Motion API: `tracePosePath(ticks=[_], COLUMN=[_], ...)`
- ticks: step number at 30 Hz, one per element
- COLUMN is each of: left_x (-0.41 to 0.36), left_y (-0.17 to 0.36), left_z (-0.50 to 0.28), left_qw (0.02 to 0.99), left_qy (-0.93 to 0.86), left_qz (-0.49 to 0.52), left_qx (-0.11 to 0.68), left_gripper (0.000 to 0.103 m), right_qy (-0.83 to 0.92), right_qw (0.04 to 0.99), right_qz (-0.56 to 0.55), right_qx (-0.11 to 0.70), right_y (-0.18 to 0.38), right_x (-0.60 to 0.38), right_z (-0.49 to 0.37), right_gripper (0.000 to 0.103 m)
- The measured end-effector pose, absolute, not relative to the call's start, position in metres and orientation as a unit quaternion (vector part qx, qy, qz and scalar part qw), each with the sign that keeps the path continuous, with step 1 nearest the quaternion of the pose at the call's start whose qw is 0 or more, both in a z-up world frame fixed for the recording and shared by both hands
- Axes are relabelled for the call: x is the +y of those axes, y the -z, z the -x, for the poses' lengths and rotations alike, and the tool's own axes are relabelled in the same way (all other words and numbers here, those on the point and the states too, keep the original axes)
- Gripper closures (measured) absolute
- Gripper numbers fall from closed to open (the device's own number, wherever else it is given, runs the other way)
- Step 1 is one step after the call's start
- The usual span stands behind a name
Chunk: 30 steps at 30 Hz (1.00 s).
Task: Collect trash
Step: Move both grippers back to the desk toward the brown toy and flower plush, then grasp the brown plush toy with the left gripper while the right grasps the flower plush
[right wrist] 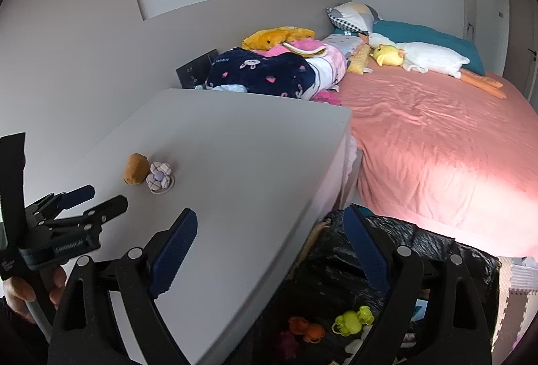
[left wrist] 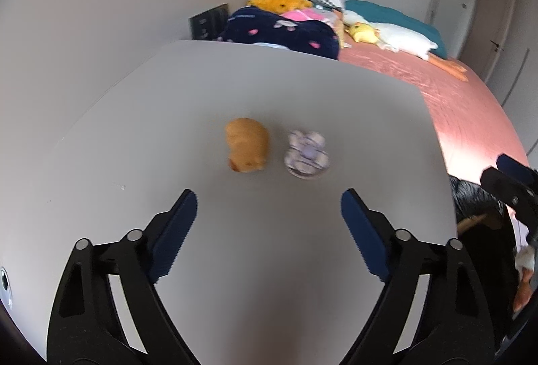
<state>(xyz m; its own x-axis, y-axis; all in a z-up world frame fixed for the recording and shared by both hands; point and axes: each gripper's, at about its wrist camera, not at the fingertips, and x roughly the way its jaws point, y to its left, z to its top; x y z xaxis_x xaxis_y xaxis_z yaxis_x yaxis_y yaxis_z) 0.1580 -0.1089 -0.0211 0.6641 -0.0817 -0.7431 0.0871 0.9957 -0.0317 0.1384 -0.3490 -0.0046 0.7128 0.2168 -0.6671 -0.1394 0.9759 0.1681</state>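
Bed (right wrist: 437,136) with a pink sheet fills the right side, heaped with blankets (right wrist: 269,72) and a white goose toy (right wrist: 433,61) near the wall. White table (left wrist: 235,96) stands beside it. Black bag (right wrist: 420,250) sits below the table's edge, holding small bright toys. Left gripper (left wrist: 269,213) hovers over the table with jaws wide and nothing between them; right gripper (right wrist: 270,230) gapes equally wide above the bag. Brown toy (left wrist: 247,145) and purple flower (left wrist: 306,153) lie side by side mid-table, just apart.
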Motion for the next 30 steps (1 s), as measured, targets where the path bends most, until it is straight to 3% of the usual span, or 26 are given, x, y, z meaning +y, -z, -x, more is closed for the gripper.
tracePosePath(ticks=[16, 20, 23, 25, 30], left_x=[-0.086, -0.084, -0.084, -0.082, -0.072], left_y=[0.033, 0.035, 0.037, 0.04, 0.04], left_z=[-0.211, -0.22, -0.225, -0.229, -0.226], left_qw=[0.908, 0.905, 0.903, 0.898, 0.902], left_qy=[0.034, 0.035, 0.036, 0.036, 0.017], left_qz=[0.0, -0.001, -0.004, -0.003, 0.0], left_qx=[0.418, 0.423, 0.428, 0.438, 0.432], left_gripper=[0.035, 0.038, 0.047, 0.058, 0.059], right_qy=[-0.111, -0.112, -0.115, -0.114, -0.129], right_qw=[0.92, 0.919, 0.92, 0.92, 0.915], right_qz=[-0.046, -0.033, -0.031, -0.027, -0.023], right_qx=[0.372, 0.376, 0.375, 0.375, 0.382], right_y=[0.012, 0.015, 0.015, 0.016, 0.017], right_x=[-0.316, -0.306, -0.3, -0.294, -0.279], right_z=[-0.168, -0.173, -0.175, -0.177, -0.185], right_gripper=[0.015, 0.02, 0.02, 0.02, 0.02])
